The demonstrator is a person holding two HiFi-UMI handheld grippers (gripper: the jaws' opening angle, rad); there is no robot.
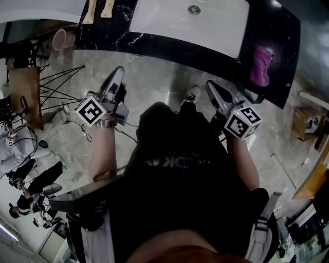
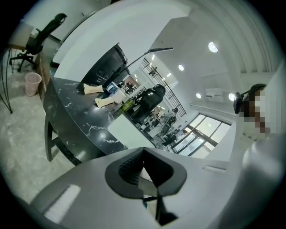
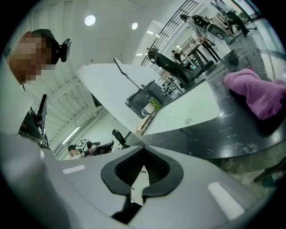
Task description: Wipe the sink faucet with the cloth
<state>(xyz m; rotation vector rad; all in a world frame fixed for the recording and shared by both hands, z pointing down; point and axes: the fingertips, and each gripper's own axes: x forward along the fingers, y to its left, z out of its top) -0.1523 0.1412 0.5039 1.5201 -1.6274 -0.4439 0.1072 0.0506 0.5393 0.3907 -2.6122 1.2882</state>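
Observation:
A purple cloth [image 1: 260, 64] lies bunched on the black marble counter [image 1: 108, 36], right of the white sink basin [image 1: 205, 31]. In the right gripper view the cloth [image 3: 257, 94] is far right on the counter, with the basin [image 3: 187, 112] left of it. A thin dark bent rod [image 2: 152, 53] rises behind the basin [image 2: 129, 134]; I cannot tell whether it is the faucet. My left gripper [image 1: 119, 69] and right gripper [image 1: 209, 83] hang over the floor, short of the counter. Both the left gripper [image 2: 143, 154] and the right gripper [image 3: 143, 150] are shut and hold nothing.
Two wooden tools [image 1: 97, 10] and some bottles [image 2: 118, 96] sit on the counter's left part. A pink bin [image 1: 59, 38] and a wire-legged chair [image 1: 31, 87] stand on the floor at the left. People sit at the lower left [image 1: 31, 190]. A cardboard box [image 1: 306, 120] is at the right.

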